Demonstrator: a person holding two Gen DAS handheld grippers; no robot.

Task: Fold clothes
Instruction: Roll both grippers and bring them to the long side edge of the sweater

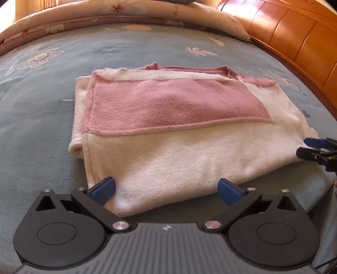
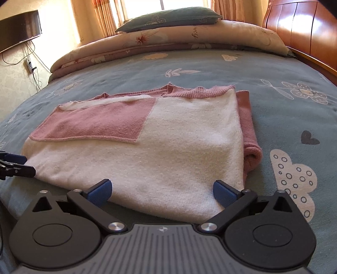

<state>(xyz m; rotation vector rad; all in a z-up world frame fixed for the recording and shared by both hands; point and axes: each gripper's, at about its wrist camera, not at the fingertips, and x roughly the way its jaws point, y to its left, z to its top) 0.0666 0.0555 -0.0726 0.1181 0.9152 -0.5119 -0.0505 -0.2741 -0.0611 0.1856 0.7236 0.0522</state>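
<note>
A pink and cream sweater (image 1: pixel 168 134) lies folded into a rectangle on the blue flowered bedspread (image 1: pixel 42 101). It also shows in the right wrist view (image 2: pixel 147 151). My left gripper (image 1: pixel 167 190) is open, its blue pads at the sweater's near edge, left part. My right gripper (image 2: pixel 162 191) is open at the near edge, right part, holding nothing. The right gripper's fingers (image 1: pixel 313 147) show at the right edge of the left wrist view. The left gripper's fingers (image 2: pixel 14 163) show at the left edge of the right wrist view.
A folded floral quilt (image 2: pixel 168 40) with a dark pillow (image 2: pixel 168 18) on it lies at the far end of the bed. A wooden headboard (image 1: pixel 294 38) runs along the right. A wall TV (image 2: pixel 19 29) hangs at far left.
</note>
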